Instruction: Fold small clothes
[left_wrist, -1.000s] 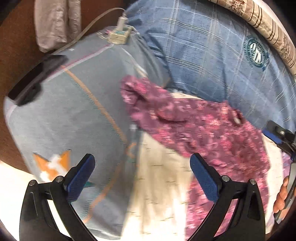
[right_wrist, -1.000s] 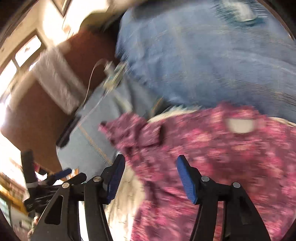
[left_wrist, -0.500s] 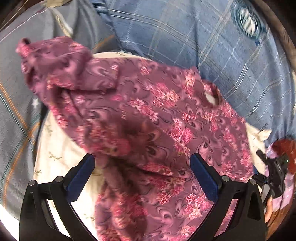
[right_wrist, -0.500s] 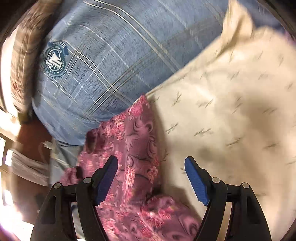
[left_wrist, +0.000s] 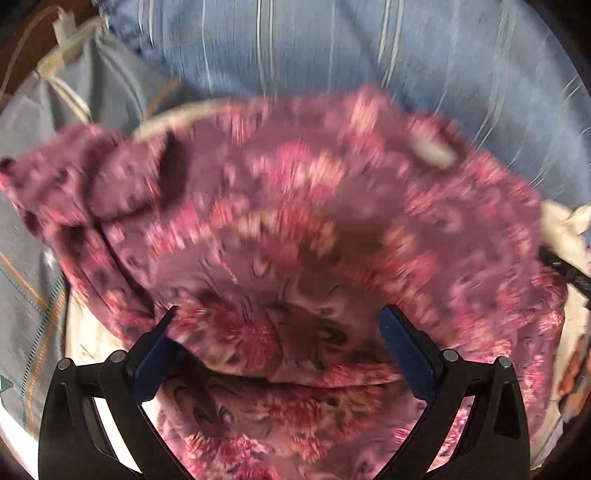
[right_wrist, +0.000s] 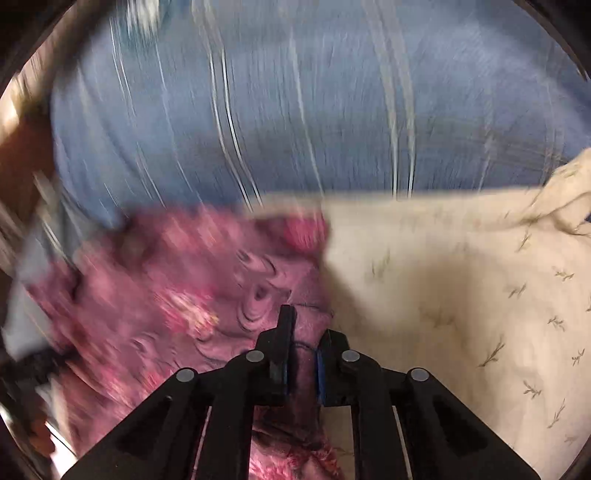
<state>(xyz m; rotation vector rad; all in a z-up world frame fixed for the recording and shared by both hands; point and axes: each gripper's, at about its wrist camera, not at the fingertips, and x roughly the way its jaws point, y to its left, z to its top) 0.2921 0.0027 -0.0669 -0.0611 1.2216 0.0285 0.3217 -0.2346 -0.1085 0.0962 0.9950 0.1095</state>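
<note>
Garment (left_wrist: 295, 236), a pink floral piece, is lying rumpled on a cream sheet (right_wrist: 461, 295). Grasping is under way: the right hand-held gripper (right_wrist: 303, 354) has just been closing and is pinching the garment's edge, while the left hand-held gripper (left_wrist: 279, 354) is gaping wide over a fold. Next, I judge, the left must close.

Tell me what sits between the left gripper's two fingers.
In the left wrist view, a folded edge of the pink floral garment lies between the open left gripper's fingers, unpinched.
</note>
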